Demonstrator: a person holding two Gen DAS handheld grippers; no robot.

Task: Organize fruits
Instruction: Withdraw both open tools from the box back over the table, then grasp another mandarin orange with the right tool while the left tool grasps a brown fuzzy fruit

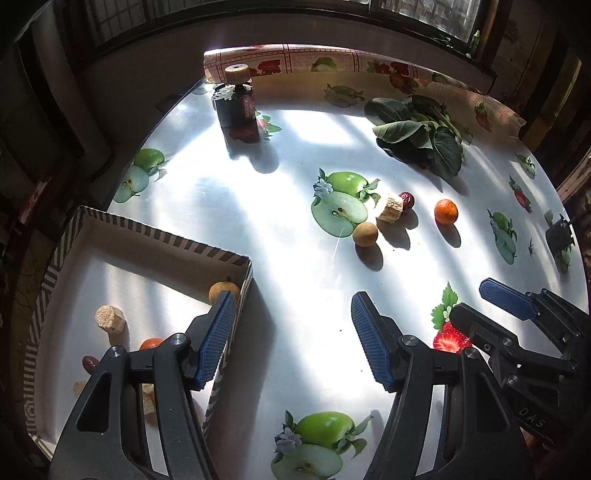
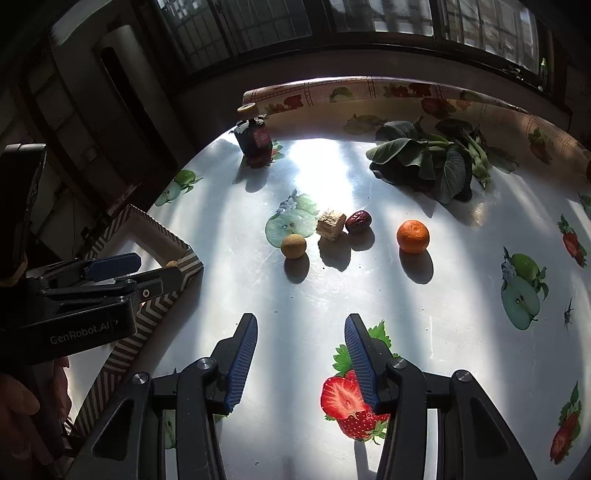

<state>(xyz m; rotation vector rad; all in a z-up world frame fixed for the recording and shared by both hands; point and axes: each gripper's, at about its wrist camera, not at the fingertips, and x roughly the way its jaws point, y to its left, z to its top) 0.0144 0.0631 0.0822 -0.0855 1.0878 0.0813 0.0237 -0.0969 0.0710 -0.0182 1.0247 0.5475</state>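
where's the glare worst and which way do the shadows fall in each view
Left wrist view: sunlight washes out the table middle; the mandarin and longan cast shadows toward the camera. Right wrist view: glare sits behind the cane piece; shadows again fall toward the camera. Fisheye bends the window frame in both.

Sun from the window (image 2: 332, 22) behind glares white on my table (image 1: 295, 155), striping it with shadows. Edges bend and darken; focus is sharp.
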